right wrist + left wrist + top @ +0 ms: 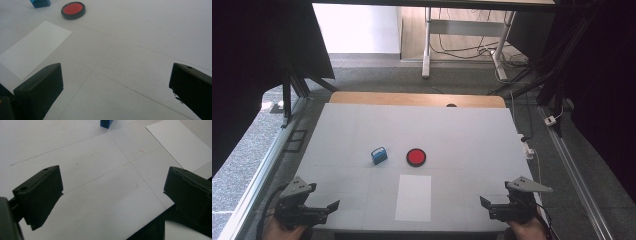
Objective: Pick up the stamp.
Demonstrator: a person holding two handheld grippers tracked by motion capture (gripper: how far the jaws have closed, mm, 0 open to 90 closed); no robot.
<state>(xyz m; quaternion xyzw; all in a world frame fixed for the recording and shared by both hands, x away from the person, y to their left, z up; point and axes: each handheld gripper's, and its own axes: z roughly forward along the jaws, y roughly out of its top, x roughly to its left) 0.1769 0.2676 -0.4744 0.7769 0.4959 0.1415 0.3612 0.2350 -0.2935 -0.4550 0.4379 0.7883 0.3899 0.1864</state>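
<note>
White covering spreads over the table (pixel 362 130), with grey carpet and desk legs beyond its far edge. From the high view, a blue stamp (pixel 379 155) and a red ink pad (pixel 416 157) sit near each other at centre, a paper sheet (pixel 413 197) toward six o'clock of them; any label is too small to read. Both the left gripper (pixel 328 207) and the right gripper (pixel 486 204) rest at the near corners, well apart from everything.

From the left gripper view, jaws gape with nothing between; the stamp (pixel 106 123) is cut off at twelve o'clock, the sheet (pixel 182 143) at two.

From the right gripper view, jaws spread wide, empty; the pad (pixel 73 10) lies at eleven o'clock, the stamp (pixel 40 3) cropped beside it.
</note>
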